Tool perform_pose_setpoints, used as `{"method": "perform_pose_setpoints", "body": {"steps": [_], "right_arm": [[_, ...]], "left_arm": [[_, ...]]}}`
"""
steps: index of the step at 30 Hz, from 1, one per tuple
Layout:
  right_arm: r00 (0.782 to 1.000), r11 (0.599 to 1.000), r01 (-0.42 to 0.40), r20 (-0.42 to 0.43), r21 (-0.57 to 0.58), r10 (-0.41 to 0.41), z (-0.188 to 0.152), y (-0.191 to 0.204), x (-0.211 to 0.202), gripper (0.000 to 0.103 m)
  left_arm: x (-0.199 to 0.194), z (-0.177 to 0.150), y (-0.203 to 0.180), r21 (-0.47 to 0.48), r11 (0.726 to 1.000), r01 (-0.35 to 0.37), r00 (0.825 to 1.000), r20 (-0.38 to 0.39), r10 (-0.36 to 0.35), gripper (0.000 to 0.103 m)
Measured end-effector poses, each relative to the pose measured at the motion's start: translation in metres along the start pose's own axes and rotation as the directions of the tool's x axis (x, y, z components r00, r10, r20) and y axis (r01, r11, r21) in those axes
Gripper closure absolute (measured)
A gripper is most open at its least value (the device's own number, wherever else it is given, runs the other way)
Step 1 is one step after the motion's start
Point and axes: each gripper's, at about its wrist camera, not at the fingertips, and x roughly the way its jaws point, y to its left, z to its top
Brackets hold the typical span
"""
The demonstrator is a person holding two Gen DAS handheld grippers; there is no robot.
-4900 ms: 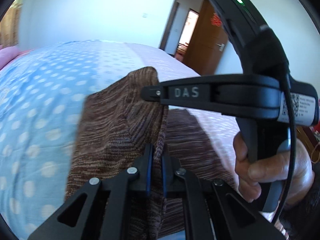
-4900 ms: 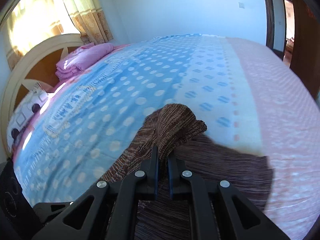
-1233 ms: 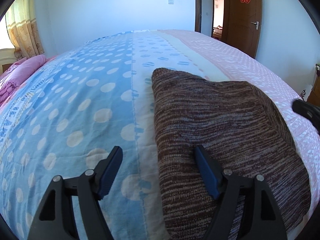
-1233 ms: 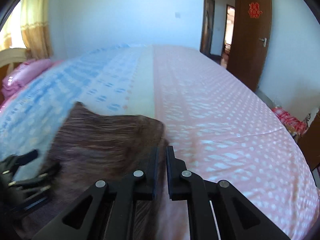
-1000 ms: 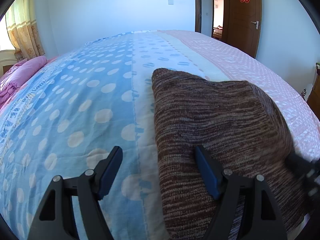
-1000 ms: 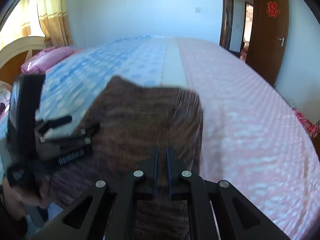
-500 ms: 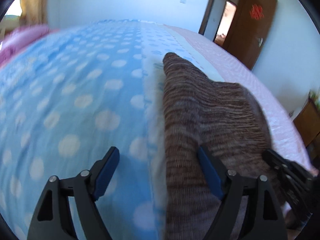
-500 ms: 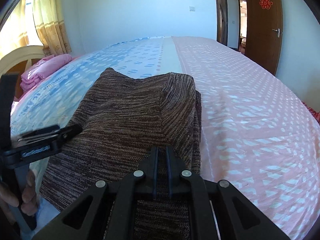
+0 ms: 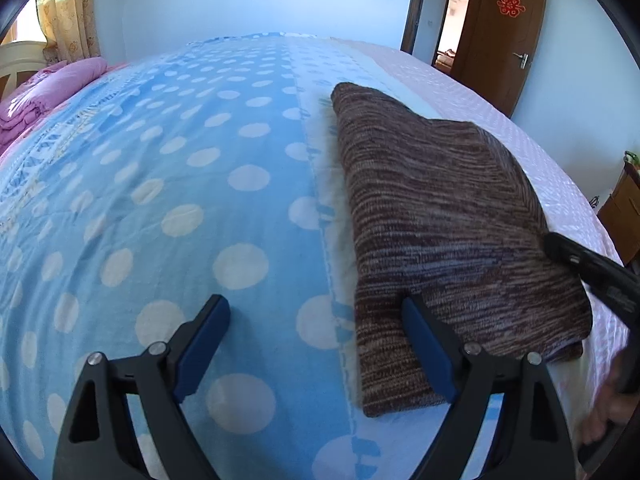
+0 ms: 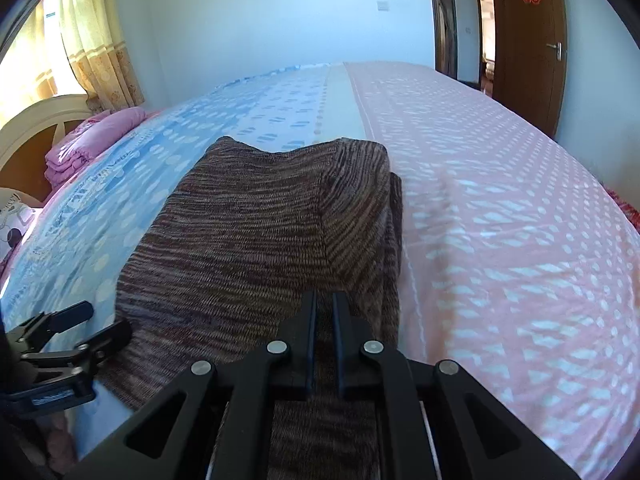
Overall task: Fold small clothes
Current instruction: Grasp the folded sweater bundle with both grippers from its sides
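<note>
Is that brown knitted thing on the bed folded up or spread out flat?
Folded. The brown knit garment lies as a compact rectangle on the bedspread, with stacked layers showing along its right edge.

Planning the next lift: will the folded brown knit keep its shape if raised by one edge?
Probably not: the knit looks soft, its layers sagging at the edge. It likely drapes and unfolds. It seems light, grippy on the bedspread.

Bright daylight is pouring through the curtain (image 10: pixel 92 48) far left of both grippers; fisheye edges are bending and darkening, corners blurring slightly.
</note>
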Motion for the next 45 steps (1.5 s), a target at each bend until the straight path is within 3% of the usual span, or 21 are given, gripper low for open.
{"method": "perform_pose_setpoints", "body": {"steps": [2, 5, 6, 11, 13, 15, 18, 19, 20, 25, 29, 35, 37, 40, 42, 45], "right_arm": [[1.0, 1.0, -0.023, 0.011, 0.012, 0.023, -0.012, 0.002, -0.018, 0.094], [0.997, 1.0, -0.003, -0.079, -0.019, 0.001, -0.037, 0.005, -0.012, 0.094], [0.999, 1.0, -0.003, -0.04, -0.026, 0.002, -0.046, 0.005, -0.015, 0.094], [0.998, 0.999, 0.0, -0.065, -0.039, -0.002, -0.045, 0.007, -0.022, 0.093], [0.997, 0.999, -0.009, -0.082, -0.031, 0.006, -0.038, 0.005, -0.029, 0.093], [1.0, 1.0, -0.012, -0.028, -0.011, 0.011, -0.03, -0.001, -0.043, 0.092], [0.998, 1.0, -0.009, 0.061, 0.017, 0.007, -0.017, -0.012, -0.061, 0.059], [0.996, 0.999, -0.009, 0.088, 0.031, 0.006, -0.011, -0.018, -0.063, 0.042], [0.995, 0.999, -0.007, 0.103, 0.043, 0.003, -0.007, -0.023, -0.064, 0.038], [0.995, 0.991, -0.042, 0.097, 0.124, 0.03, 0.025, -0.046, -0.038, 0.038], [0.995, 0.98, -0.094, 0.048, 0.177, 0.087, 0.054, -0.057, 0.004, 0.038], [0.988, 0.982, -0.09, -0.112, 0.167, 0.109, 0.075, -0.062, 0.085, 0.038], [0.992, 0.984, -0.11, -0.052, 0.143, 0.118, 0.072, -0.059, 0.092, 0.032], [0.992, 0.986, -0.11, -0.052, 0.127, 0.117, 0.071, -0.057, 0.094, 0.032], [0.992, 0.986, -0.113, -0.05, 0.125, 0.12, 0.071, -0.056, 0.092, 0.034], [0.986, 0.983, -0.15, -0.051, 0.101, 0.156, 0.074, -0.051, 0.091, 0.046]], "left_arm": [[-0.001, -0.002, 0.0, 0.009, 1.0, -0.009, 1.0, -0.006, 0.01, 0.012], [-0.005, -0.006, -0.005, 0.041, 0.998, -0.037, 0.999, -0.014, 0.038, 0.012], [-0.008, -0.008, -0.005, 0.049, 0.998, -0.037, 0.999, -0.017, 0.038, 0.012], [-0.02, 0.0, 0.01, 0.043, 0.999, 0.03, 0.999, -0.043, -0.028, 0.016], [-0.026, 0.013, 0.016, 0.022, 0.999, 0.043, 0.999, 0.001, -0.043, 0.017], [-0.028, 0.034, 0.022, -0.011, 0.998, 0.069, 0.996, 0.06, -0.068, 0.017], [-0.018, 0.063, 0.02, -0.053, 0.987, 0.151, 0.987, 0.071, -0.148, 0.017], [-0.011, 0.073, 0.018, -0.065, 0.982, 0.178, 0.982, 0.072, -0.174, 0.017], [-0.002, 0.084, 0.014, -0.075, 0.978, 0.195, 0.979, 0.071, -0.19, 0.017], [0.052, 0.116, -0.004, -0.135, 0.962, 0.236, 0.971, -0.011, -0.24, 0.017], [0.095, 0.115, -0.015, -0.144, 0.97, 0.194, 0.973, -0.099, -0.209, 0.017], [0.094, 0.107, -0.026, -0.063, 0.988, 0.144, 0.987, -0.057, -0.147, 0.014], [0.094, 0.107, -0.025, -0.061, 0.988, 0.143, 0.988, -0.054, -0.146, 0.013], [0.094, 0.107, -0.028, -0.041, 0.992, 0.122, 0.991, -0.046, -0.124, 0.013], [0.094, 0.108, -0.029, -0.033, 0.993, 0.113, 0.993, -0.043, -0.114, 0.013], [0.094, 0.107, -0.029, -0.03, 0.993, 0.112, 0.993, -0.04, -0.113, 0.014]]}}
